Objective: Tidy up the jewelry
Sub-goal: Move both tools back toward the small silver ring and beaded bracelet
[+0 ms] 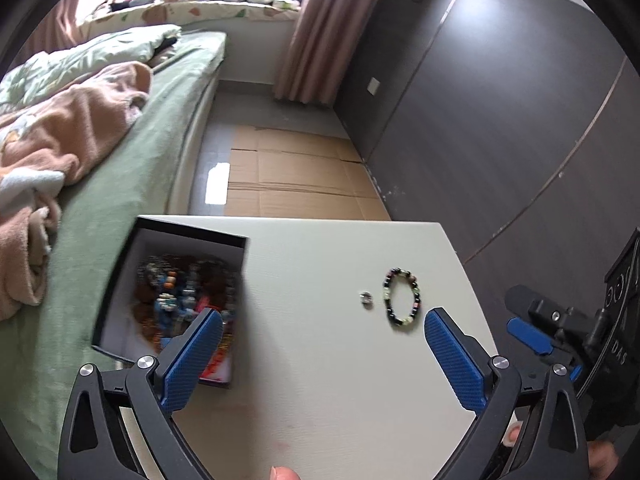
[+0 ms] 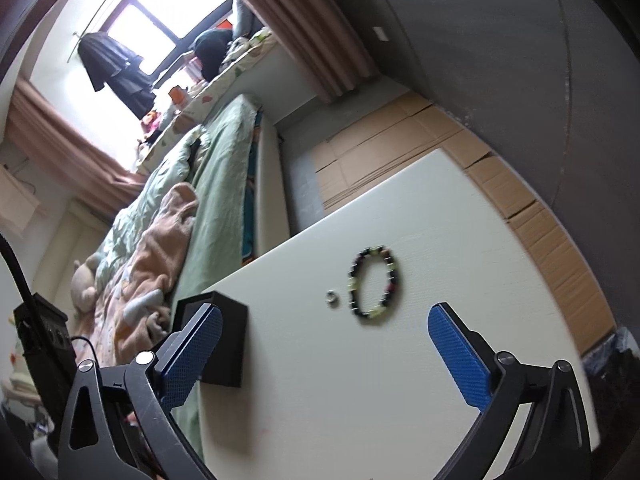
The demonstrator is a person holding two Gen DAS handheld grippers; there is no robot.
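Observation:
A beaded bracelet (image 1: 402,297) of dark and pale green beads lies flat on the white table (image 1: 320,380), with a small silver ring (image 1: 365,299) just left of it. A black box (image 1: 120,280) with white inside walls sits at the table's left edge and holds several colourful bead pieces. My left gripper (image 1: 324,334) is open and empty above the table, its left finger over the box corner. In the right wrist view the bracelet (image 2: 374,286), the ring (image 2: 331,298) and the box (image 2: 224,340) show ahead of my right gripper (image 2: 326,330), which is open and empty. The right gripper (image 1: 536,340) also shows at the right of the left wrist view.
A bed (image 1: 132,168) with green sheet and pink blanket runs along the table's left side. Flattened cardboard (image 1: 296,184) covers the floor beyond the table. A dark wardrobe wall (image 1: 500,100) stands to the right. The table's far edge lies just beyond the bracelet.

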